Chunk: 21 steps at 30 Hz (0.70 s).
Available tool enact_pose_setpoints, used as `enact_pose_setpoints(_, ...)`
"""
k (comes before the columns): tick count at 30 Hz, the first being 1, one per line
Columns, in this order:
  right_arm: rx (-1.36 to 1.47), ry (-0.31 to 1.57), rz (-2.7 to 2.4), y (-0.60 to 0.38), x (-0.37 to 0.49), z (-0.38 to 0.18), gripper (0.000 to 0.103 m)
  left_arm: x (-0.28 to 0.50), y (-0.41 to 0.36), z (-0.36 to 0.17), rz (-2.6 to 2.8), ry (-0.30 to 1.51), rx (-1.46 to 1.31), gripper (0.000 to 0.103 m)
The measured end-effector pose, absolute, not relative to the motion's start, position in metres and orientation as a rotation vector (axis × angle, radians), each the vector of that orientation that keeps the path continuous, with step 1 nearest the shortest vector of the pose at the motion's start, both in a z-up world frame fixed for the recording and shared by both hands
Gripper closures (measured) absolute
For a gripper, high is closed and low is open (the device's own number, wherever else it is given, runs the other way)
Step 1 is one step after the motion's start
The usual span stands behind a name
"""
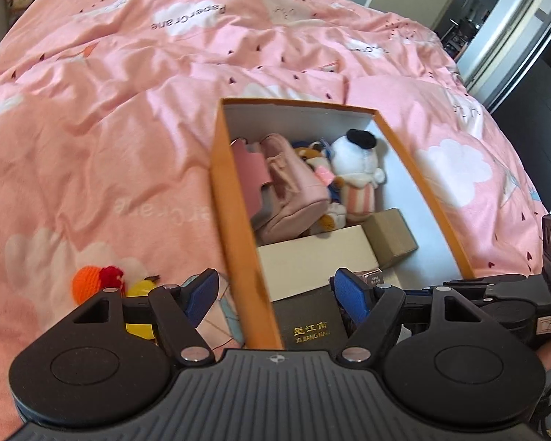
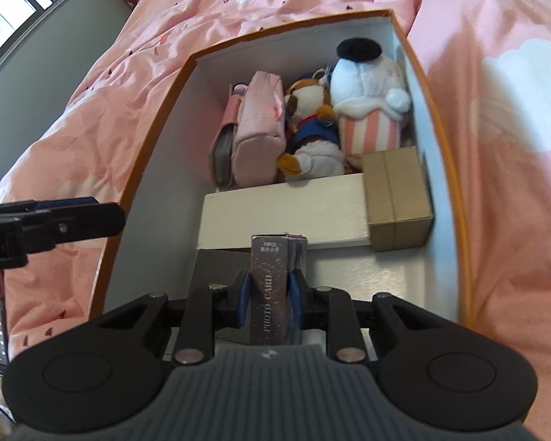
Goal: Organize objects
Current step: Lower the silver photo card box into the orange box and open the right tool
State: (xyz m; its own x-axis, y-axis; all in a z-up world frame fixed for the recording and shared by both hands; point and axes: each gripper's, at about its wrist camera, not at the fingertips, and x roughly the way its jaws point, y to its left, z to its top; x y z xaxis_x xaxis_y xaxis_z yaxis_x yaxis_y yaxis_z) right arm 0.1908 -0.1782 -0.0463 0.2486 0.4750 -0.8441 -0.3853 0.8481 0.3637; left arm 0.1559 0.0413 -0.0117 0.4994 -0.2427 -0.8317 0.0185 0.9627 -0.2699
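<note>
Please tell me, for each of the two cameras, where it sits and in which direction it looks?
Left wrist: sits on the left tongs, looking along open fingers astride the near left wall of the orange cardboard box on the pink quilt.
Right wrist: sits on the right tongs, looking down into the box; they grip a dark photo-card pack.
Shared: box, white panda plush, pink pouch; each view shows the other tongs.
</note>
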Motion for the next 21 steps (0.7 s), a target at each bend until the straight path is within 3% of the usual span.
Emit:
enact_pose_setpoints(7, 0.195, 1.273, 0.617, -0.175, 0.202, -0.051, 0.080, 0.153, 0.054, -0.019, -0.170, 1.048, -0.292, 0.019)
enact_pose_setpoints(8, 0.227, 1.288, 0.633, -0.175, 0.205, -0.052, 0.092, 0.154, 0.055, -0.020, -0.170, 1.049, -0.298, 0.019)
enact_pose_setpoints(10, 0.281, 1.324, 0.658, -0.176, 0.210, -0.053, 0.097, 0.155, 0.057, -0.022, -0.168, 1.051, -0.309, 0.019)
enact_pose_setpoints(13, 0.244, 1.323, 0.655, -0.173, 0.211, -0.050, 0.094, 0.155, 0.059, -0.024, -0.164, 1.053, -0.317, 0.019)
enact_pose_setpoints(17, 0.132, 1.274, 0.618, -0.166, 0.204, -0.043, 0.072, 0.156, 0.062, -0.026, -0.165, 1.055, -0.328, 0.019)
enact_pose_setpoints(20, 0.037, 1.231, 0.594, -0.156, 0.196, -0.040, 0.068, 0.157, 0.064, -0.028, -0.164, 1.059, -0.331, 0.019)
enact_pose_setpoints(21, 0.007, 1.219, 0.595, -0.152, 0.192, -0.038, 0.061, 0.157, 0.065, -0.028, -0.162, 1.060, -0.331, 0.019)
